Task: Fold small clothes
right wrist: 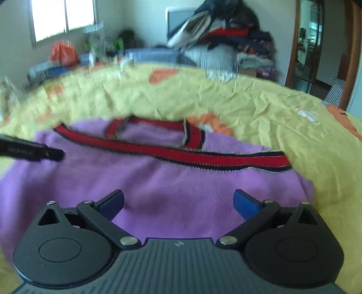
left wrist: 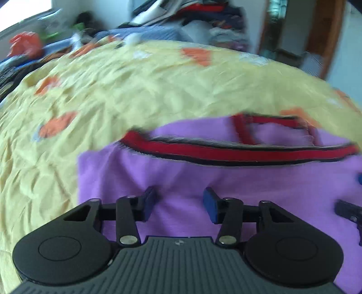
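A small purple garment (left wrist: 226,181) with red and black striped trim (left wrist: 237,153) lies flat on a yellow bedsheet (left wrist: 113,95). My left gripper (left wrist: 178,203) is open and empty, just above the garment's near part. In the right wrist view the same garment (right wrist: 169,192) fills the middle, its trim (right wrist: 203,158) running across. My right gripper (right wrist: 178,203) is open wide and empty over the garment's near part. The left gripper's black finger (right wrist: 34,152) shows at the left edge; the right gripper's finger (left wrist: 348,210) shows at the right edge of the left wrist view.
The yellow sheet (right wrist: 248,101) has orange patches and covers the bed. A tall pile of mixed clothes (right wrist: 226,36) stands at the far side. A window (right wrist: 61,18) is at the back left, a wooden door frame (right wrist: 294,45) at the right.
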Motion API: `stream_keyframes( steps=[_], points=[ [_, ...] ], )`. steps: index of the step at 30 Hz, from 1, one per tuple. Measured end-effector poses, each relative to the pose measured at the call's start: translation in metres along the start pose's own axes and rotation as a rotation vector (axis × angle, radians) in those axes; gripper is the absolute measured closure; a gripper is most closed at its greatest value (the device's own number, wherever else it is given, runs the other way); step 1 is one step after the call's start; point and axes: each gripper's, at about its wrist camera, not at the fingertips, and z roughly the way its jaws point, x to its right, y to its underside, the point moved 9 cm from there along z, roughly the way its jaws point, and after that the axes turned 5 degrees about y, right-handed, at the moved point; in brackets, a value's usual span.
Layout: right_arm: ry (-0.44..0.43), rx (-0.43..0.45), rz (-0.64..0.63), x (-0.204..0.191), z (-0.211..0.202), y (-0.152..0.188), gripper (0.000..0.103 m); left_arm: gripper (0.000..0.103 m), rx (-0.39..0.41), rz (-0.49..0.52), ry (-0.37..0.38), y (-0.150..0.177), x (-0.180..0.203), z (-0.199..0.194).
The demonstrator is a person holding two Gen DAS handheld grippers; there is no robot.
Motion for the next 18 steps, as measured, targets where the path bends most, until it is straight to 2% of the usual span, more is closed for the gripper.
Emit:
stream_keyframes(
  steps=[1, 2, 3, 4, 6, 7, 8, 9, 10, 13, 14, 16, 18],
  points=[
    [0.037, -0.029, -0.034, 0.003, 0.010, 0.005, 0.000, 0.052, 0.007, 0.010, -0.020, -0.001, -0.005, 0.000],
    [0.050, -0.015, -0.022, 0.011, 0.013, 0.007, 0.000, 0.051, 0.020, 0.021, -0.038, -0.001, -0.010, 0.001],
    [0.049, -0.016, 0.019, 0.024, 0.017, 0.009, 0.000, 0.046, 0.032, 0.005, -0.051, -0.001, -0.018, 0.003],
    [0.035, -0.012, 0.071, 0.038, 0.020, 0.010, 0.000, 0.045, 0.038, -0.023, -0.055, -0.002, -0.024, 0.003],
    [0.088, -0.009, 0.097, 0.055, 0.024, 0.009, 0.000, 0.041, 0.036, -0.012, -0.079, -0.007, -0.028, 0.006],
    [0.079, -0.009, 0.110, 0.058, 0.024, 0.009, 0.000, 0.042, 0.034, -0.042, -0.083, -0.010, -0.031, 0.005],
    [0.082, -0.017, 0.108, 0.057, 0.023, 0.009, 0.000, 0.044, 0.032, -0.080, -0.076, -0.011, -0.034, 0.003],
    [0.088, -0.027, 0.113, 0.055, 0.019, 0.009, 0.000, 0.054, 0.027, -0.112, -0.082, -0.010, -0.036, -0.005],
    [0.093, -0.035, 0.115, 0.052, 0.013, 0.010, 0.000, 0.056, 0.032, -0.132, -0.080, -0.008, -0.035, -0.016],
    [0.088, 0.023, 0.114, 0.038, -0.017, 0.013, 0.000, 0.042, 0.100, -0.135, 0.010, 0.007, -0.012, -0.055],
    [0.080, 0.010, 0.122, 0.031, -0.025, 0.020, 0.000, 0.037, 0.112, -0.126, 0.042, 0.018, 0.000, -0.066],
    [0.055, -0.003, 0.127, 0.015, -0.034, 0.035, 0.000, 0.036, 0.105, -0.069, 0.082, 0.043, 0.029, -0.076],
    [0.044, -0.018, 0.145, -0.001, -0.037, 0.050, 0.000, 0.036, 0.073, -0.038, 0.081, 0.069, 0.049, -0.074]
  ],
)
